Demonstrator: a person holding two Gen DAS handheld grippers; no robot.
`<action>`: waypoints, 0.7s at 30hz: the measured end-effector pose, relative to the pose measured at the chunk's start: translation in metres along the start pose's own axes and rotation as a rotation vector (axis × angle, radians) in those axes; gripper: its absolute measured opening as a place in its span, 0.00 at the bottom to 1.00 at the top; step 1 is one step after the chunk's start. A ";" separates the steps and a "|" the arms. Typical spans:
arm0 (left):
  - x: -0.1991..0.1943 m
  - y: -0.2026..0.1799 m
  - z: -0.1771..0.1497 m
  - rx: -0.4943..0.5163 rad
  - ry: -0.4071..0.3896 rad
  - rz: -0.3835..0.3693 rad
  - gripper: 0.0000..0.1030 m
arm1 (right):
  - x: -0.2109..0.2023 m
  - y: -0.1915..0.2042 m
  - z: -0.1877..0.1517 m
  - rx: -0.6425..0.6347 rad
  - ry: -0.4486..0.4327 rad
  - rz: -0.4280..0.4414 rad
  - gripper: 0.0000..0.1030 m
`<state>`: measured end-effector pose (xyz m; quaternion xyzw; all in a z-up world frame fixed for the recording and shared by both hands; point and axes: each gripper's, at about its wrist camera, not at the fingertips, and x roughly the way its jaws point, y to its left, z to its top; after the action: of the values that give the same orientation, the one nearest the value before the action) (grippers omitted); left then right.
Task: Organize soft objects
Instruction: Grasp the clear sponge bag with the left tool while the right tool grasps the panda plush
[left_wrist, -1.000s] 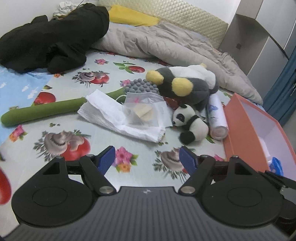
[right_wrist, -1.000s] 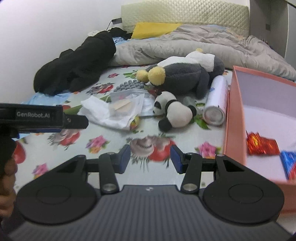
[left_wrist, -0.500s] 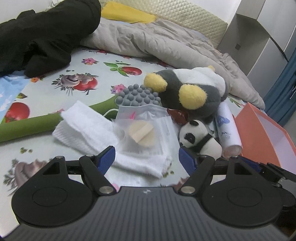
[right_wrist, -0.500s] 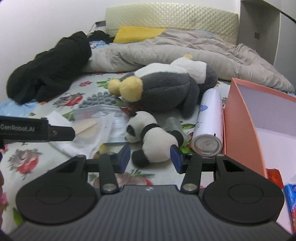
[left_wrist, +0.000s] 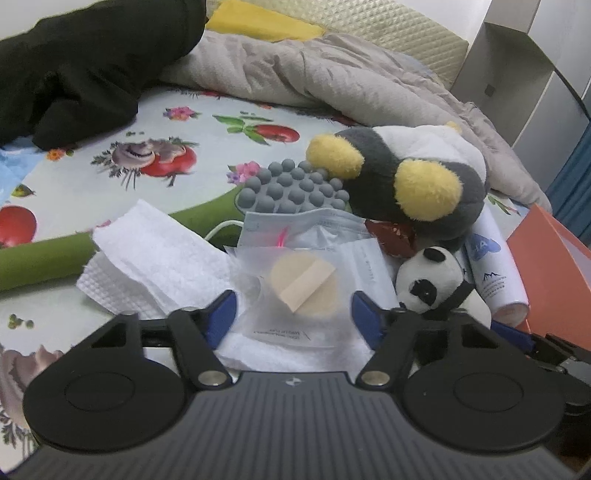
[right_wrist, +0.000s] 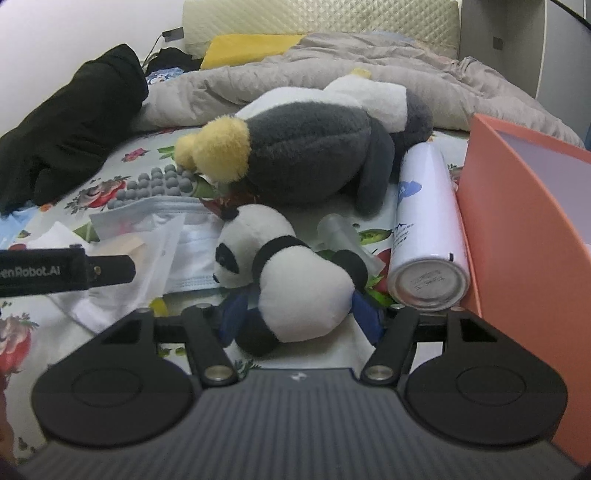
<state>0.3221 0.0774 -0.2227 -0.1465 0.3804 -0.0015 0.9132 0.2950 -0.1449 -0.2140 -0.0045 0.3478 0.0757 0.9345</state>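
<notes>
The right gripper (right_wrist: 297, 314) had just been opening its jaws, which stood apart on either side of the small panda toy's (right_wrist: 295, 273) body; whether the pads touched it could not be told. The left gripper (left_wrist: 293, 314) had just been narrowing yet was still open, holding nothing, with a clear packet holding a round puff (left_wrist: 303, 284) lying between its jaws on a white tissue (left_wrist: 155, 258). Behind the panda lay a grey and yellow plush (right_wrist: 306, 158), a white spray can (right_wrist: 428, 229) beside it, against an orange box (right_wrist: 517, 229).
</notes>
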 end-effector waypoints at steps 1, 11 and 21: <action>0.002 0.000 0.000 0.000 0.001 0.001 0.63 | 0.002 0.000 0.000 0.001 0.002 0.001 0.64; -0.004 0.002 -0.001 -0.032 -0.018 -0.011 0.28 | 0.011 -0.005 0.002 0.025 0.006 -0.008 0.56; -0.033 0.000 -0.007 -0.075 -0.029 -0.041 0.16 | -0.012 -0.005 -0.002 0.020 -0.004 -0.017 0.56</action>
<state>0.2932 0.0793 -0.2047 -0.1883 0.3638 -0.0036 0.9122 0.2853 -0.1522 -0.2076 0.0018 0.3468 0.0642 0.9357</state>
